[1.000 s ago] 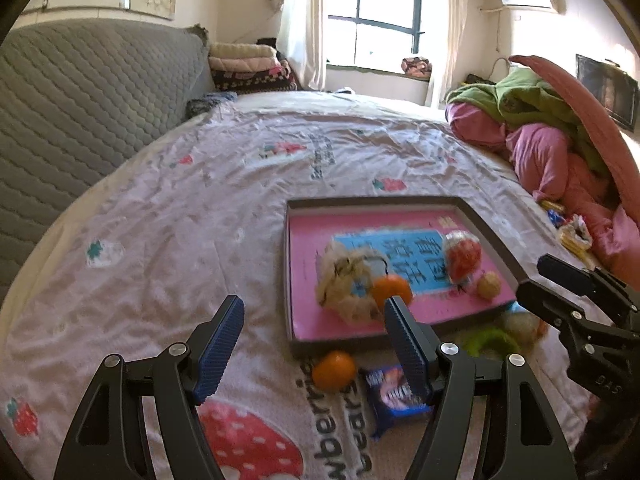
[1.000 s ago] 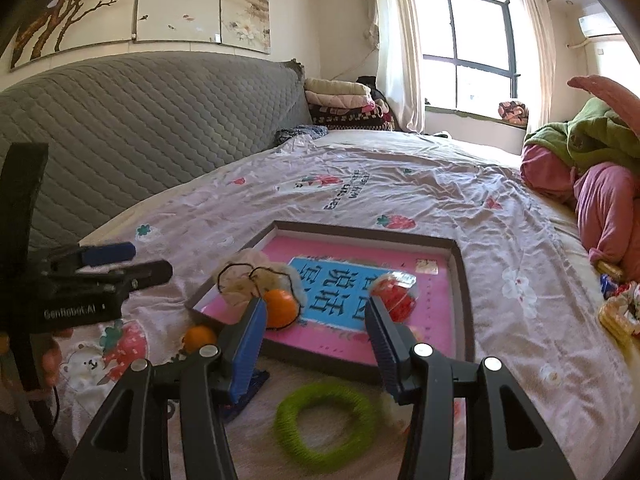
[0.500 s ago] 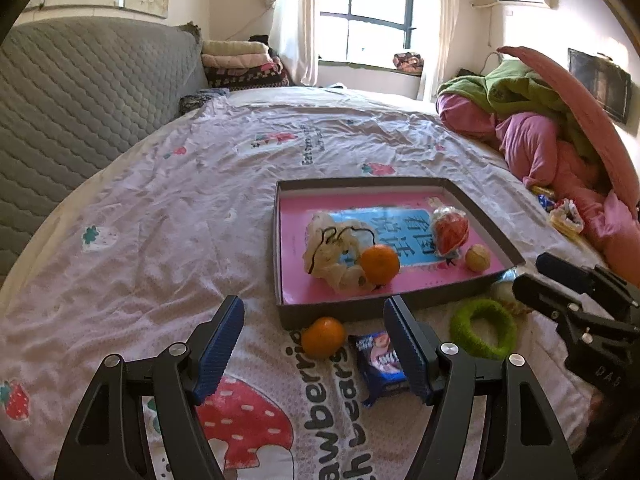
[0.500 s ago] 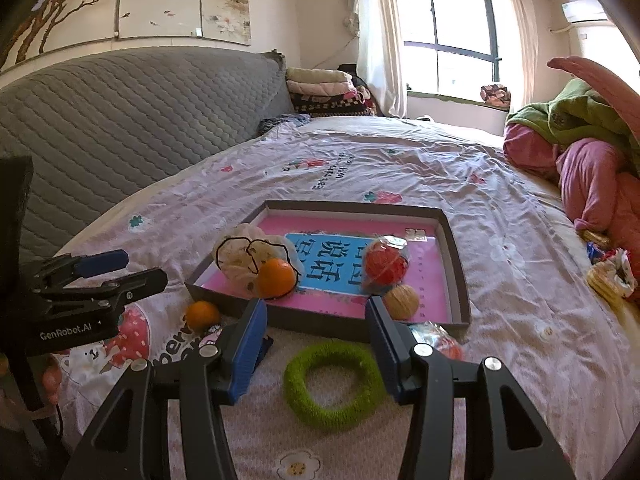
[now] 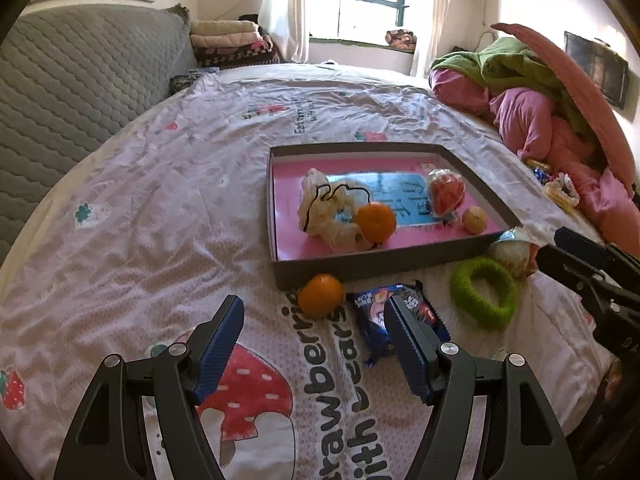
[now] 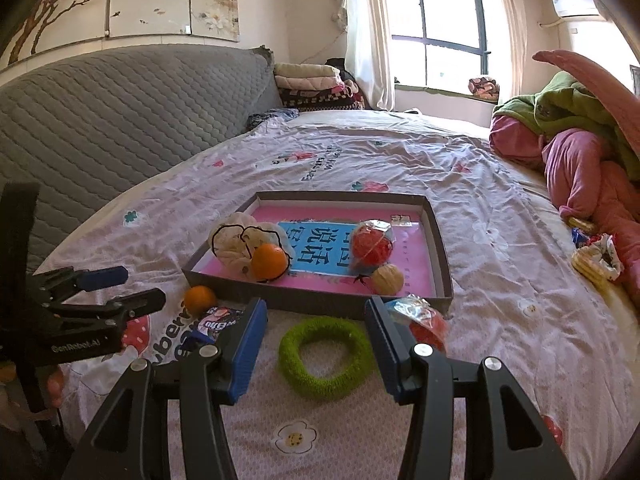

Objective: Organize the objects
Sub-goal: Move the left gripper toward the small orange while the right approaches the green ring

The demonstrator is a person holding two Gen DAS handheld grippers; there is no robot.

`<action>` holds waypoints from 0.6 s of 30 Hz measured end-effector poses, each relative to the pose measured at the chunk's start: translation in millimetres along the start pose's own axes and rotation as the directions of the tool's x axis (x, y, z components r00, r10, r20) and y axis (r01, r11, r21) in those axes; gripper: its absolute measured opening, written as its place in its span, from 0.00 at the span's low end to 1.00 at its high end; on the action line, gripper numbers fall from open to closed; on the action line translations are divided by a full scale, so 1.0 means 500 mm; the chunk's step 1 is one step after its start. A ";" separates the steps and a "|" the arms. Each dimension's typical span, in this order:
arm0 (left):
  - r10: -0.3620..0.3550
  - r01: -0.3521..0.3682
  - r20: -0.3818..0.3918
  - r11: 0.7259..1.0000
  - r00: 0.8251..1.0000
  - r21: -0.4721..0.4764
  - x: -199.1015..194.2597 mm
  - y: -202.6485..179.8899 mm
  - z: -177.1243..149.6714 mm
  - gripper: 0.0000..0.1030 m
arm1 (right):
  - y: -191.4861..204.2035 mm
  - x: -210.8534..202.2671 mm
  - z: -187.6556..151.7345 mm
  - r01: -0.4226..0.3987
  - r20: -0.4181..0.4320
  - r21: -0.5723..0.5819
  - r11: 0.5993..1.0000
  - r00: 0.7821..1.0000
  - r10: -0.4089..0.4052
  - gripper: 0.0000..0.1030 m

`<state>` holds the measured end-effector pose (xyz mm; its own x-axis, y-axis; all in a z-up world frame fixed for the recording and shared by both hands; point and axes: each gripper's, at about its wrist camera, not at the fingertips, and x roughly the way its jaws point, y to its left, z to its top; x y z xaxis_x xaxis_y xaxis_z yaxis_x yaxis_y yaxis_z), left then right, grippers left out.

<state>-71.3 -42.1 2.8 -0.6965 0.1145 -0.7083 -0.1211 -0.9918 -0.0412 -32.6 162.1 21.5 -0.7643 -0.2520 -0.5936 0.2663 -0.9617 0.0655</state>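
A grey box lid with a pink inside [image 5: 384,256] [image 6: 308,300] lies on the bed. In it are a cream cloth bundle [image 5: 324,212], an orange [image 5: 376,222] [image 6: 269,261], a wrapped red ball [image 5: 446,194] [image 6: 371,243] and a walnut [image 5: 475,220] [image 6: 387,279]. In front of it lie a loose orange [image 5: 321,294] [image 6: 199,298], a blue snack packet [image 5: 394,312] [image 6: 218,324], a green fuzzy ring [image 5: 483,292] [image 6: 326,356] and a wrapped ball [image 5: 512,254] [image 6: 424,322]. My left gripper [image 5: 314,346] is open and empty, near the loose orange and packet. My right gripper [image 6: 316,344] is open and empty around the green ring.
The bed has a pale strawberry-print sheet [image 5: 140,220]. A grey quilted headboard [image 6: 120,112] stands at the left. A heap of pink and green bedding [image 5: 540,92] lies at the right, with snack wrappers [image 6: 596,258] beside it. Folded blankets [image 6: 316,84] sit near the window.
Both grippers have drawn back from the box lid, so the loose orange, packet, ring and wrapped ball now show fully in front of it. Both stay open.
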 end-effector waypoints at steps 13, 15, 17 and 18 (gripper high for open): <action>-0.018 0.018 -0.020 1.000 1.000 -0.009 -0.006 0.006 -0.009 0.72 | 0.009 0.006 -0.008 -0.004 -0.019 0.000 1.000 1.000 0.004 0.50; -0.013 0.012 -0.025 1.000 1.000 -0.006 -0.004 0.005 -0.011 0.72 | 0.009 0.009 -0.011 -0.002 -0.026 -0.001 1.000 1.000 0.002 0.50; -0.010 0.009 -0.028 1.000 1.000 -0.005 -0.003 0.005 -0.013 0.72 | 0.010 0.012 -0.015 -0.005 -0.032 -0.001 1.000 0.999 0.005 0.50; -0.009 0.009 -0.031 1.000 0.999 -0.007 -0.003 0.005 -0.014 0.72 | 0.010 0.012 -0.016 -0.006 -0.034 0.000 1.000 0.999 0.006 0.50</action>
<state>-65.6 -45.4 -1.3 -0.6728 0.1218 -0.7297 -0.1226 -0.9911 -0.0524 -31.2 156.7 11.7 -0.7424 -0.2539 -0.6200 0.2706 -0.9602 0.0691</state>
